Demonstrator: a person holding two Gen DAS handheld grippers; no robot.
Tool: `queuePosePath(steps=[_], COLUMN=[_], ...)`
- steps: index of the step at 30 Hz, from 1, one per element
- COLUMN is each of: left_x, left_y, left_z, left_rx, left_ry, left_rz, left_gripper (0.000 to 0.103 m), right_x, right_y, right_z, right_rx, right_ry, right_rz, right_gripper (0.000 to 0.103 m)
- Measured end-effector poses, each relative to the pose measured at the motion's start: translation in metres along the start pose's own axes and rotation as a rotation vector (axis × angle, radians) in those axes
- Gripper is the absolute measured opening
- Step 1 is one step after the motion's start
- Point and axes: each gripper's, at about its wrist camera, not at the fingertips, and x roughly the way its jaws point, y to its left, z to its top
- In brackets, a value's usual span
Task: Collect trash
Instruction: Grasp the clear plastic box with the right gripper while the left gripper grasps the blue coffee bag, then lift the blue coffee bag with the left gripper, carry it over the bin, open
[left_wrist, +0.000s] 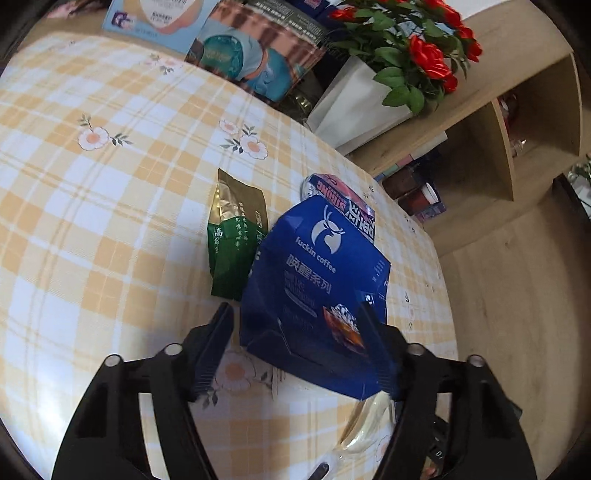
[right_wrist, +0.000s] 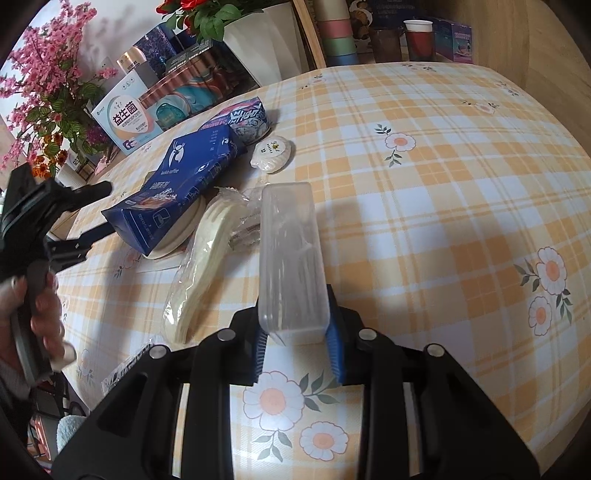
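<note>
My right gripper (right_wrist: 297, 341) is clamped on the near end of a clear plastic box (right_wrist: 290, 254), both blue pads pressed against its sides; the box slopes away from me above the checked tablecloth (right_wrist: 443, 184). My left gripper (left_wrist: 301, 345) has its jaws partly parted around the blue coffee box (left_wrist: 317, 280); the right finger lies against the box's side, the left finger stands clear of it, so the pads do not clamp it. From the right wrist view that left gripper (right_wrist: 101, 210) reaches in from the left edge of the table, a hand (right_wrist: 40, 317) wrapped round its handle.

The blue coffee box leans with its near end on a pale round disc (right_wrist: 183, 230), well in from the table's edges. Just left of it in the left wrist view lies a green and gold sachet (left_wrist: 232, 240), flat on the cloth. Behind the box, towards the far edge, a blue and pink wrapper (left_wrist: 343, 199) pokes out. Beside the clear box lies a cream moulded piece in clear film (right_wrist: 205, 258), and further off a small round white packet (right_wrist: 271, 153). Along the far edge stand printed cartons (right_wrist: 129, 114) and a white pot of red roses (left_wrist: 369, 99).
</note>
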Motion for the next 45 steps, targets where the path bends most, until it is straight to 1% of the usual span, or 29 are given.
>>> queuePosePath(steps=[5, 10, 12, 16, 17, 18, 19, 21, 22, 23, 26, 31, 37, 45], left_x=[0.011, 0.021, 0.024, 0.026, 0.027, 0.028, 0.028, 0.025, 0.02, 0.015, -0.001, -0.036, -0.062, -0.089], left_y=[0.01, 0.016, 0.018, 0.018, 0.017, 0.016, 0.016, 0.017, 0.017, 0.016, 0.007, -0.014, -0.035, -0.05], left_z=[0.009, 0.006, 0.002, -0.003, -0.004, -0.004, -0.005, -0.007, -0.008, -0.009, -0.009, -0.006, -0.006, -0.011], left_rx=[-0.025, -0.06, -0.076, -0.087, -0.089, -0.093, -0.104, -0.124, -0.133, -0.132, -0.096, -0.004, 0.084, 0.139], left_ry=[0.039, 0.086, 0.1, 0.089, 0.09, 0.095, 0.091, 0.08, 0.059, 0.042, 0.0, -0.089, -0.149, -0.172], left_rz=[-0.03, -0.094, -0.105, -0.12, -0.122, -0.124, -0.117, -0.118, -0.118, -0.114, -0.098, -0.083, -0.058, -0.04], left_gripper=[0.061, 0.061, 0.064, 0.065, 0.064, 0.06, 0.059, 0.049, 0.047, 0.044, 0.04, 0.039, 0.038, 0.038], right_x=[0.001, 0.002, 0.002, 0.002, 0.003, 0.003, 0.003, 0.003, 0.002, 0.001, -0.004, -0.014, -0.026, -0.046], right_y=[0.001, 0.001, 0.001, 0.001, 0.001, 0.001, 0.001, 0.0, 0.0, -0.001, -0.003, -0.002, 0.002, 0.01], right_z=[0.0, 0.001, 0.002, 0.003, 0.004, 0.004, 0.004, 0.004, 0.004, 0.003, 0.002, 0.002, 0.002, 0.0], right_rx=[-0.01, -0.011, -0.011, -0.008, -0.009, -0.009, -0.007, 0.002, 0.005, 0.008, 0.012, 0.014, 0.01, 0.008], right_ry=[-0.001, -0.002, -0.003, -0.008, -0.008, -0.007, -0.007, -0.005, -0.004, -0.004, -0.014, -0.038, -0.061, -0.09], right_rz=[0.0, -0.001, -0.002, -0.002, -0.002, -0.001, 0.0, 0.0, 0.001, 0.002, 0.005, 0.012, 0.022, 0.036], right_gripper=[0.03, 0.03, 0.03, 0.03, 0.03, 0.03, 0.03, 0.03, 0.03, 0.03, 0.03, 0.03, 0.03, 0.03])
